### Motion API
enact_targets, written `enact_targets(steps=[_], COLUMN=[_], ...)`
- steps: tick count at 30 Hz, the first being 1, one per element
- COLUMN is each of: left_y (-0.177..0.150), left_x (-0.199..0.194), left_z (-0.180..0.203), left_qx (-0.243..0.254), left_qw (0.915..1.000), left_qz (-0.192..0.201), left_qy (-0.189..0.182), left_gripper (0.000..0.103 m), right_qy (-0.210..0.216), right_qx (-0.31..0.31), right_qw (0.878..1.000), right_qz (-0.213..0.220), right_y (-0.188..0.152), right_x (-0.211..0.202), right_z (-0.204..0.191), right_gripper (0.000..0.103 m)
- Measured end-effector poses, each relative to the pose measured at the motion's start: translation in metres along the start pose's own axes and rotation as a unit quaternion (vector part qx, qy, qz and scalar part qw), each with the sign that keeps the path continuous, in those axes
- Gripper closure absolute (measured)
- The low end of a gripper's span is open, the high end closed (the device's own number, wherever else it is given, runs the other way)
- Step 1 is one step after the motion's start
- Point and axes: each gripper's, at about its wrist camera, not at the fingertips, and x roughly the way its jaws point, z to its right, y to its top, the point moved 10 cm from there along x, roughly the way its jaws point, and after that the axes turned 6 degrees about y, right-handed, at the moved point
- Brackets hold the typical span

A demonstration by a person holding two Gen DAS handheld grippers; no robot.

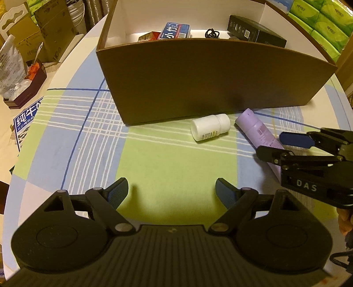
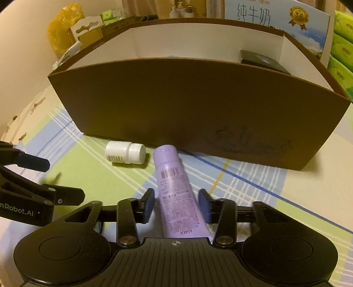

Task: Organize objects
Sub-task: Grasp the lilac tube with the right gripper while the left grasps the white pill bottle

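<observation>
A purple tube (image 2: 174, 189) lies on the checked tablecloth, cap toward the brown box (image 2: 187, 99). My right gripper (image 2: 177, 205) straddles the tube's lower half. Its pads stand close on either side with slim gaps, so it is open. A white pill bottle (image 1: 210, 127) lies on its side left of the tube, near the box's front wall. My left gripper (image 1: 172, 187) hovers wide open over bare cloth, short of the bottle, with nothing between its fingers. Seen from the left wrist, the right gripper (image 1: 270, 143) comes in from the right over the tube (image 1: 258, 130).
The brown box (image 1: 209, 84) holds a black carton (image 1: 257, 31), a blue pack (image 1: 175, 31), a black cable (image 1: 211, 34) and an orange packet (image 1: 150, 36). Green tissue packs (image 1: 326, 19) are stacked at back right. Cardboard boxes (image 1: 44, 33) and a small dark tray (image 1: 26, 88) stand left.
</observation>
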Motion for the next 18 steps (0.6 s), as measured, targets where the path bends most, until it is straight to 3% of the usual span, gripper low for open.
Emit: enact_targets(steps=[7, 18], left_y=[0.003, 0.019], left_x=[0.004, 0.014], left_z=[0.005, 0.033], left_qx=[0.005, -0.001], left_qw=[1.0000, 0.9990], left_qz=[0.003, 0.034], left_qy=[-0.006, -0.030], left_gripper=[0.019, 0.019], right_qy=[-0.011, -0.073], right_qx=[0.028, 0.111], right_qw=[1.000, 0.991], right_qz=[0.007, 0.020], right_y=[-0.010, -0.030], right_x=[-0.010, -0.040], right_z=[0.013, 0.064], right_gripper=[0.069, 0.069])
